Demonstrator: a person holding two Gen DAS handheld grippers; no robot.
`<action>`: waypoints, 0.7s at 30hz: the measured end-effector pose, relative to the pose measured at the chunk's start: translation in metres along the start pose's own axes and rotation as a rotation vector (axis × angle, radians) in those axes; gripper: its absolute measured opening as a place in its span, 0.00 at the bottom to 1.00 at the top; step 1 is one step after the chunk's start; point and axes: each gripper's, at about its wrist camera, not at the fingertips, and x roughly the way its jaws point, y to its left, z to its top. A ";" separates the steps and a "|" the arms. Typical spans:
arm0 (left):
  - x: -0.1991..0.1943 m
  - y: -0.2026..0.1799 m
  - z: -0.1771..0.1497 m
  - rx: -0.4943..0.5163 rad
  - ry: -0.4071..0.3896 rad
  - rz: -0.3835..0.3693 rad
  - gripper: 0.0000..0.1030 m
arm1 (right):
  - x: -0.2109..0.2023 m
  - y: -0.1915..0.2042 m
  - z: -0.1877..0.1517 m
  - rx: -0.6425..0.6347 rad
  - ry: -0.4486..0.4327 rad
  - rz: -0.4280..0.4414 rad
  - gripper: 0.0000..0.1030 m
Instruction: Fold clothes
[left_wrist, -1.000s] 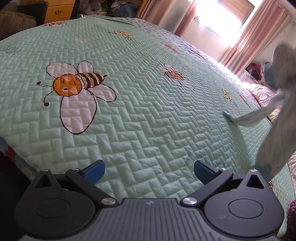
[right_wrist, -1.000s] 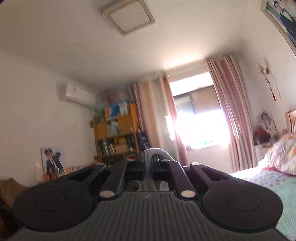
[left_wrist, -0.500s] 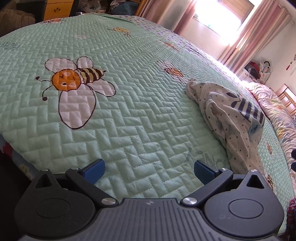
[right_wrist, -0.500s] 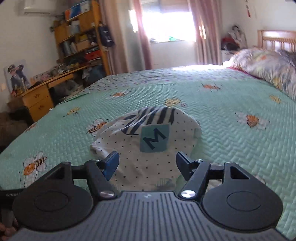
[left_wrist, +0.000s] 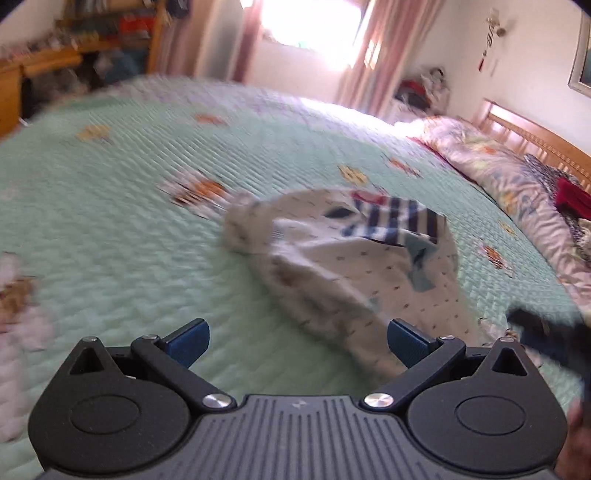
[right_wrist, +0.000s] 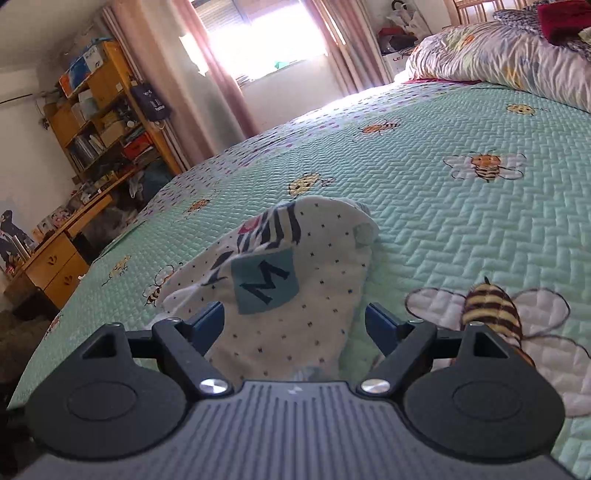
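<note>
A small white dotted garment (right_wrist: 306, 295) with navy stripes and a teal patch bearing an M lies crumpled on the green quilted bedspread (right_wrist: 443, 206). In the right wrist view its near end lies between the jaws of my right gripper (right_wrist: 294, 319), which are opening; the blue pads do not press on it. In the blurred left wrist view the same garment (left_wrist: 354, 266) lies ahead and to the right of my left gripper (left_wrist: 298, 343), which is open and holds nothing. The dark shape at the right edge of that view is my right gripper (left_wrist: 546, 332).
Pillows and a folded duvet (right_wrist: 509, 55) are piled at the head of the bed by a wooden headboard (left_wrist: 535, 140). A wooden desk and bookshelf (right_wrist: 96, 122) stand beyond the bed's far side. Curtains (right_wrist: 221, 74) frame a bright window.
The right gripper came down from facing the ceiling, let go of the garment and opened over it. The garment dropped onto the bed. The left gripper swung right toward the garment.
</note>
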 end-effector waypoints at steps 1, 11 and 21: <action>0.024 0.000 0.009 -0.046 0.052 -0.021 0.99 | -0.008 -0.006 -0.005 0.012 -0.005 -0.004 0.81; -0.008 -0.035 0.082 -0.109 -0.155 -0.196 0.07 | -0.044 -0.042 -0.003 -0.013 -0.069 -0.039 0.81; -0.227 -0.031 0.058 0.081 -0.599 -0.206 0.42 | -0.050 -0.018 -0.004 0.005 -0.101 0.065 0.81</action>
